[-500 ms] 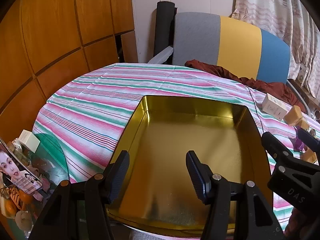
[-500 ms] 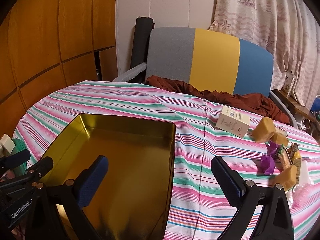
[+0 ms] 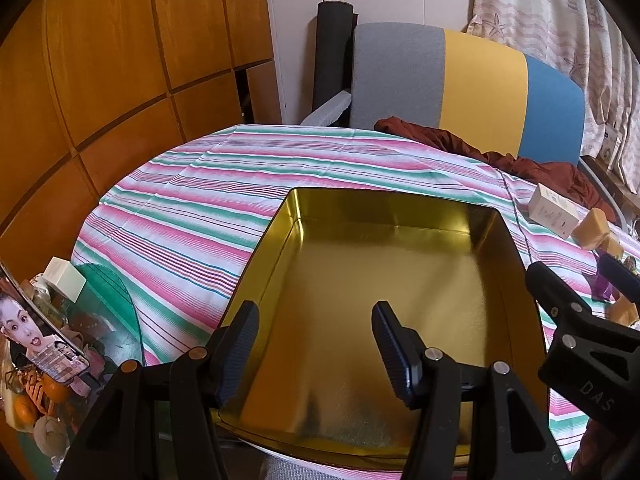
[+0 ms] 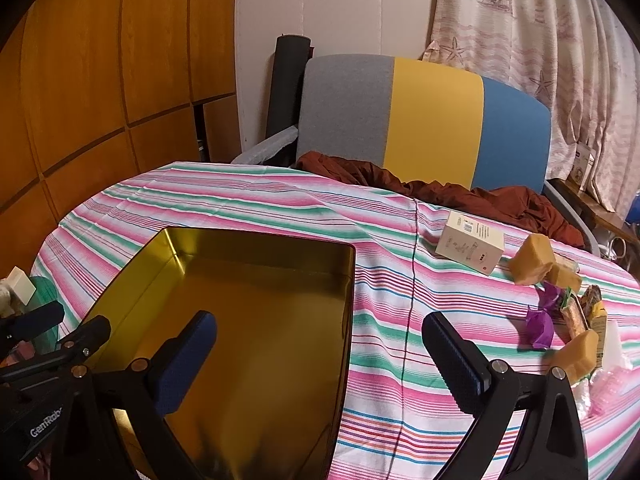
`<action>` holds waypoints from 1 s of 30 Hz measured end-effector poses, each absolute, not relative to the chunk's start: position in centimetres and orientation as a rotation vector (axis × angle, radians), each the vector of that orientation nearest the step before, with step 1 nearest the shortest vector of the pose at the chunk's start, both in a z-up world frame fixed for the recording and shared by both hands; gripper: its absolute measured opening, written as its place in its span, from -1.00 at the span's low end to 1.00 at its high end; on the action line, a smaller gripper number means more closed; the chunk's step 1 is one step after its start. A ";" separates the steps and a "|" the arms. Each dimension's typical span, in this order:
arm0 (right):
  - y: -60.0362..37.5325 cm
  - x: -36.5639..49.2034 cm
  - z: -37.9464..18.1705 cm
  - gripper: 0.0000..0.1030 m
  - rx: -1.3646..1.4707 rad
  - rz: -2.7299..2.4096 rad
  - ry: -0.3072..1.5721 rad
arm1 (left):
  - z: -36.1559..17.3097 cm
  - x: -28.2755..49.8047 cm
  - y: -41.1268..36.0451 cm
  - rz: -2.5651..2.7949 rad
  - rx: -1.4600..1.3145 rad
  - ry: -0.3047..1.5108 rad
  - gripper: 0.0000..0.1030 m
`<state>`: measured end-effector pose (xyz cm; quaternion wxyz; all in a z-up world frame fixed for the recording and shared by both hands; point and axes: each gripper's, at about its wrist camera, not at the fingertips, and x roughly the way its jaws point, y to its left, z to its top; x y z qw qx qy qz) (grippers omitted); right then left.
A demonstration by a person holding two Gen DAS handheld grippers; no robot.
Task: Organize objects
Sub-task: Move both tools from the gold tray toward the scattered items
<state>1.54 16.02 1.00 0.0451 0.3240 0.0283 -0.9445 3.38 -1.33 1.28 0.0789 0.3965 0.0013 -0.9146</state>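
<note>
left wrist: left gripper (image 3: 316,344) jaws gape above empty gold tin (image 3: 384,240).

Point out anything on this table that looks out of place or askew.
The gold tin sits empty and square on the striped cloth. The odd spot is the right edge: the small box, the yellow blocks and the purple wrappers lie scattered in a loose heap. Nothing looks spilled or damaged.
</note>
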 end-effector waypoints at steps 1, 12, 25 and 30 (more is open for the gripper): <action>16.1 1.5 1.0 1.00 0.987 -2.884 0.088 | 1.3 3.4 -1.2 -2.737 1.187 0.002 0.16; 16.9 1.8 1.4 1.00 0.971 -2.901 0.079 | 1.1 3.1 -0.3 -2.722 1.193 -0.031 0.16; 23.4 4.1 2.5 1.00 0.925 -2.989 0.085 | 1.1 2.7 6.9 -2.896 1.267 -0.125 0.16; 29.1 5.6 2.2 1.00 0.989 -3.058 0.050 | 1.0 3.4 13.0 -3.028 1.302 -0.290 0.16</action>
